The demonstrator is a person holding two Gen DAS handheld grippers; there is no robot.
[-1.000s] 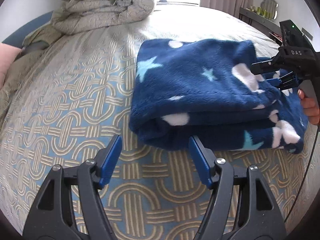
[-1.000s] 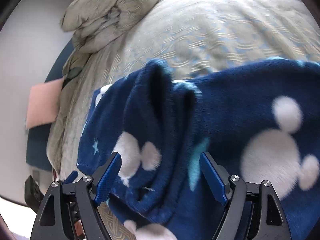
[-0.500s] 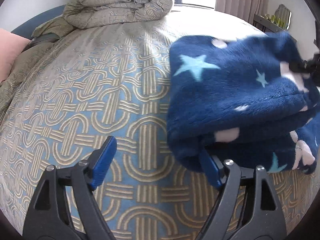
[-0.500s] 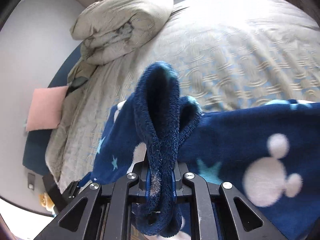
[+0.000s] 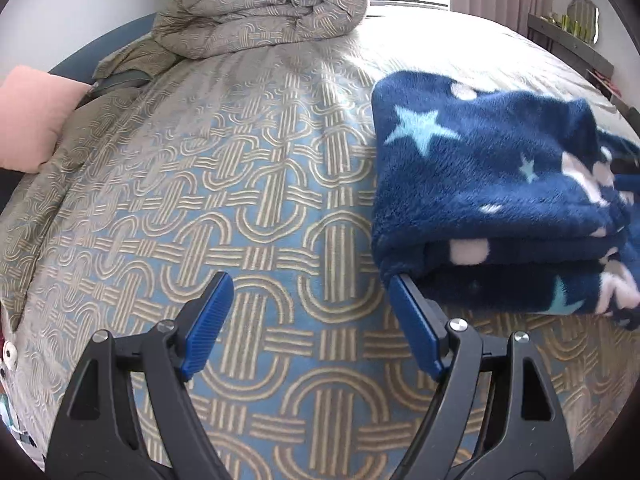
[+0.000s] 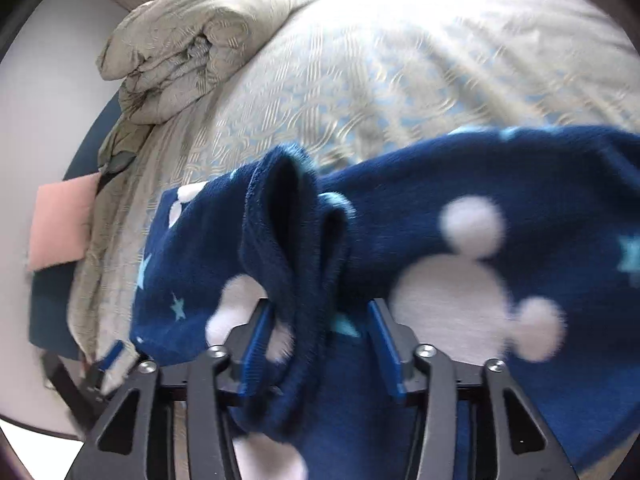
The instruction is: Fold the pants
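Bedspread (image 5: 248, 216) fills the space between the jaws of my left gripper (image 5: 308, 324), which stand wide and empty; its right finger (image 5: 414, 322) touches the near corner of the folded pants (image 5: 492, 184), lying right of centre. My right gripper (image 6: 320, 344), clamped half a second ago, has just been opening; a fleece fold still hangs between its blue pads (image 6: 382, 340). I judge this a release.

Folded pants (image 5: 492, 200) lie on the bed (image 5: 248, 208), right of centre; rolled duvet (image 5: 264, 4) behind
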